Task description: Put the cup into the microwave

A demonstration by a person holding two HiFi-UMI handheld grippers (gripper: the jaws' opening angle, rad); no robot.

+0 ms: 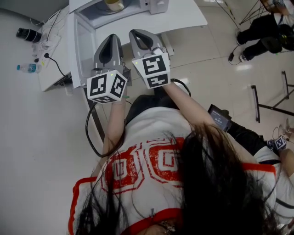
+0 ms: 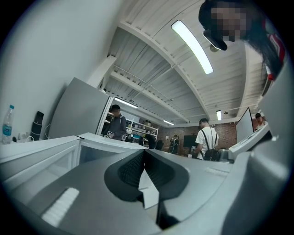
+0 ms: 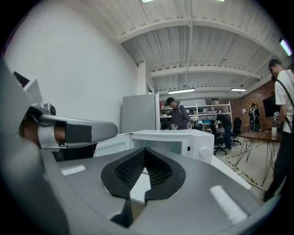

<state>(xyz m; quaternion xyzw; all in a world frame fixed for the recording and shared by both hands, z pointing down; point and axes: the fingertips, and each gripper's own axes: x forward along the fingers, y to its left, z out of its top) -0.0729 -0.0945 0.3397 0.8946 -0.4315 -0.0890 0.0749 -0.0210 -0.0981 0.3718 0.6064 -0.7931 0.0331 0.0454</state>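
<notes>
A beige cup (image 1: 114,4) stands inside the open cavity of the white microwave (image 1: 154,5) at the top of the head view. The microwave's door (image 1: 81,40) swings out to the left. My left gripper (image 1: 112,37) and right gripper (image 1: 137,33) are held side by side in front of the microwave, a little short of the cup. Both are shut with nothing between their jaws. In the left gripper view the left gripper (image 2: 144,157) points past the door (image 2: 43,160). In the right gripper view the right gripper (image 3: 144,155) faces the microwave (image 3: 183,143). The cup is hidden in both gripper views.
The microwave stands on a white table (image 1: 188,18). On the floor at left lie a water bottle (image 1: 28,68), a power strip with cables (image 1: 46,46) and a black object (image 1: 28,34). A seated person (image 1: 268,39) and black stand legs (image 1: 271,98) are at right.
</notes>
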